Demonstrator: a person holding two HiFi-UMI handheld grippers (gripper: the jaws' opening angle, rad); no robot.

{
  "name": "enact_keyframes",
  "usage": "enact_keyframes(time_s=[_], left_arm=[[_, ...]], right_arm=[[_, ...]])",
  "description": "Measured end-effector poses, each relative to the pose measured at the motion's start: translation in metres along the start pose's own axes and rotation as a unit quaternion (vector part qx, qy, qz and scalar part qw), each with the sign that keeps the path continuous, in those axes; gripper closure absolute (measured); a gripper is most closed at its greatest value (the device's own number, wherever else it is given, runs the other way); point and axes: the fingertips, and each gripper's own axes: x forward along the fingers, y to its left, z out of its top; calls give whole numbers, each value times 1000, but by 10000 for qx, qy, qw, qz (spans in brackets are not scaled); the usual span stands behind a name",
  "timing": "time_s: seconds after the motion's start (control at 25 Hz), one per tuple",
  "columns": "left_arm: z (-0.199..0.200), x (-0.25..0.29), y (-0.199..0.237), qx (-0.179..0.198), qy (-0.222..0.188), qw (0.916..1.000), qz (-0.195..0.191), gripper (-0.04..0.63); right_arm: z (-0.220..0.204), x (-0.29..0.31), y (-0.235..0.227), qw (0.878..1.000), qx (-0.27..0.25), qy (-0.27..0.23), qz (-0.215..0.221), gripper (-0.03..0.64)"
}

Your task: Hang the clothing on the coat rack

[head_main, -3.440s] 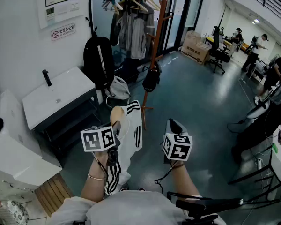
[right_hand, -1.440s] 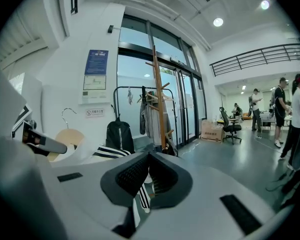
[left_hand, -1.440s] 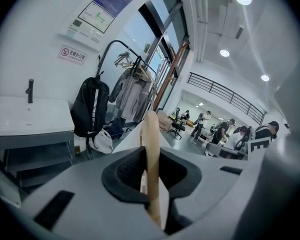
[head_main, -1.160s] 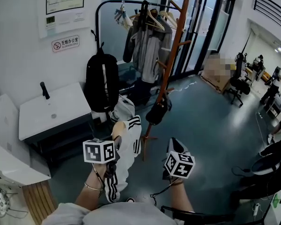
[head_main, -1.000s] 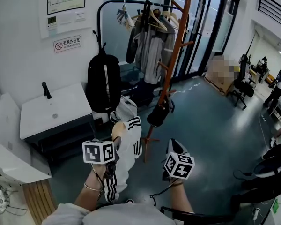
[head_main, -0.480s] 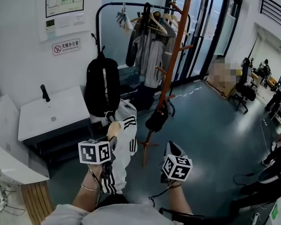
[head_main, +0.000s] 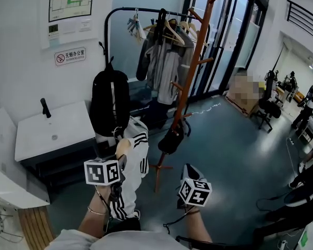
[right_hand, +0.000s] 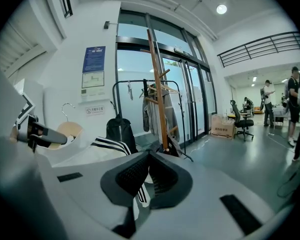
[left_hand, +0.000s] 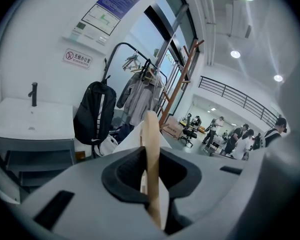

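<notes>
A white garment with black stripes hangs from a wooden hanger. My left gripper is shut on the hanger's edge, which stands upright between the jaws. My right gripper floats to the garment's right, apart from it, its jaws closed together on nothing. From the right gripper view the garment and hanger lie to the left. The orange-brown wooden coat rack stands ahead of both grippers, slightly right, with a dark bag on a low peg.
Behind the rack a black clothes rail carries jackets and hangers. A black backpack hangs left of it, above a white table. Glass doors are beyond. People and office chairs stand far right.
Both grippers and the hanging garment have edged forward toward the coat rack, which now looks slightly nearer. The grip on the hanger is the same.
</notes>
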Motion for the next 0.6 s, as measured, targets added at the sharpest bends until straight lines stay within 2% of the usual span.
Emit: enact_keyframes(time_s=[0.32, 0.48, 0.6], left_arm=[[20, 28, 9, -6, -93, 9999, -106, 534], [29, 52, 16, -92, -145, 9994, -310, 534], [41, 63, 21, -33, -106, 9998, -186, 534]], right_arm=[[13, 28, -6, 9998, -192, -3, -48, 594], [26, 50, -9, 9996, -291, -39, -37, 594], [32, 68, -14, 9996, -251, -68, -58, 594]])
